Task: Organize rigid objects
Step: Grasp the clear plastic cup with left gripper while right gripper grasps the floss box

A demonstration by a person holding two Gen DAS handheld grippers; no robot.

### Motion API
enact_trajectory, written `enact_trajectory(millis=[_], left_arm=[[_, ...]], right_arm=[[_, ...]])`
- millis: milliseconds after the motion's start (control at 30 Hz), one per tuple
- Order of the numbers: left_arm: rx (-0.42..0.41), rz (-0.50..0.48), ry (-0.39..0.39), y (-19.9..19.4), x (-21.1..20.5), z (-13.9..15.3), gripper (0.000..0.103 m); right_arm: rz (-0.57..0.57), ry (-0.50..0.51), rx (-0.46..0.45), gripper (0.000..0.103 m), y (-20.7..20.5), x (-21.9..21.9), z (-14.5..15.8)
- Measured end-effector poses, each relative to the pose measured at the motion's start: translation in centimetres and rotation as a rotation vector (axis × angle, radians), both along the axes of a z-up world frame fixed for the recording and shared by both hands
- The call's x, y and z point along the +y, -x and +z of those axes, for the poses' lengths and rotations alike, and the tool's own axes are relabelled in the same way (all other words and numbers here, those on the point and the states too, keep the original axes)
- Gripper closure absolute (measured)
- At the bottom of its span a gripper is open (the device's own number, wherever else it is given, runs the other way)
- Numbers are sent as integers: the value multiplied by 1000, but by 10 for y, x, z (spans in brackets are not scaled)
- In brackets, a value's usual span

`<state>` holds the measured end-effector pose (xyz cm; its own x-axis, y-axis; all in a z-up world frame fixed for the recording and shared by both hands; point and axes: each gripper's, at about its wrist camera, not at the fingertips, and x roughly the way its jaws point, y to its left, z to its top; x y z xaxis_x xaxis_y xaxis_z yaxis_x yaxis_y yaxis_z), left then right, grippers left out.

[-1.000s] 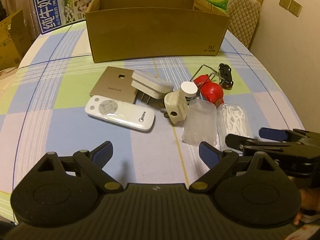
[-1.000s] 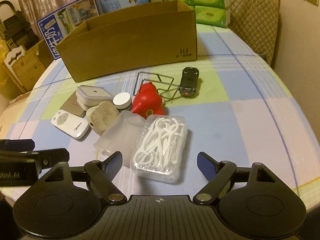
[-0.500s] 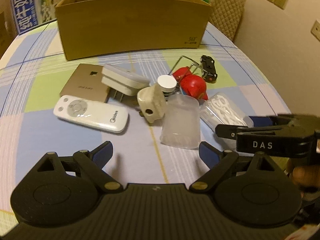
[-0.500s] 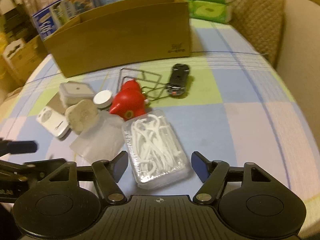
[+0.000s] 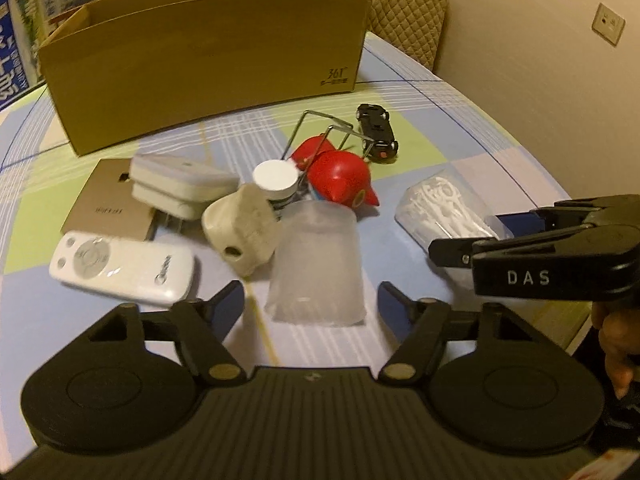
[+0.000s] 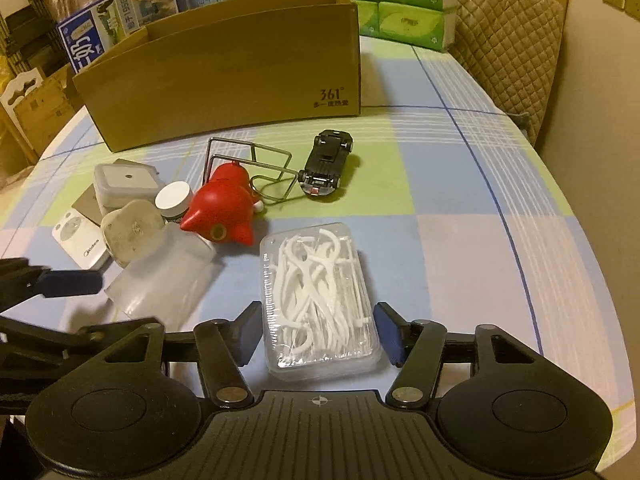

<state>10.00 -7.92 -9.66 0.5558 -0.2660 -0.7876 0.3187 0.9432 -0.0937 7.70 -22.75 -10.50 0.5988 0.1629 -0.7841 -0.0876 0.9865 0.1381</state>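
A clear box of white floss picks [image 6: 318, 304] lies on the checked tablecloth between the open fingers of my right gripper [image 6: 316, 334]; the fingers flank its near end, and touch cannot be told. It also shows in the left wrist view [image 5: 444, 210]. My left gripper [image 5: 311, 300] is open, its fingers on either side of the near end of a frosted plastic cup [image 5: 316, 264] lying on its side. A large open cardboard box [image 6: 224, 68] stands at the back.
Around the cup lie a white remote [image 5: 120, 268], a beige plug [image 5: 240, 232], a white adapter [image 5: 180, 184], a tan card [image 5: 108, 200], a white-capped jar [image 5: 276, 180], a red toy [image 6: 224, 208], a wire stand [image 6: 248, 164] and a black toy car [image 6: 326, 164]. The table edge curves at right.
Both grippers moved forward and lower: the left one closed in on the frosted cup, the right one came around the floss box. Both stayed open.
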Motion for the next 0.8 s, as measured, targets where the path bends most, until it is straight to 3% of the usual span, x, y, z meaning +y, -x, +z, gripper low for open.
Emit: enact_trajectory(millis=[67, 100, 433, 800], left_arm=[[-4, -3, -11, -4, -4, -2, 44], [-5, -7, -18, -6, -7, -3, 55], [11, -36, -62, 16, -5, -2, 55], [0, -32, -87, 3, -11, -9, 55]], right_arm=[[-5, -8, 3, 46, -1, -1, -1], [-8, -9, 6, 46, -2, -2, -2], [-6, -18, 4, 46, -4, -3, -3], [8, -9, -11, 45, -14, 0, -4]])
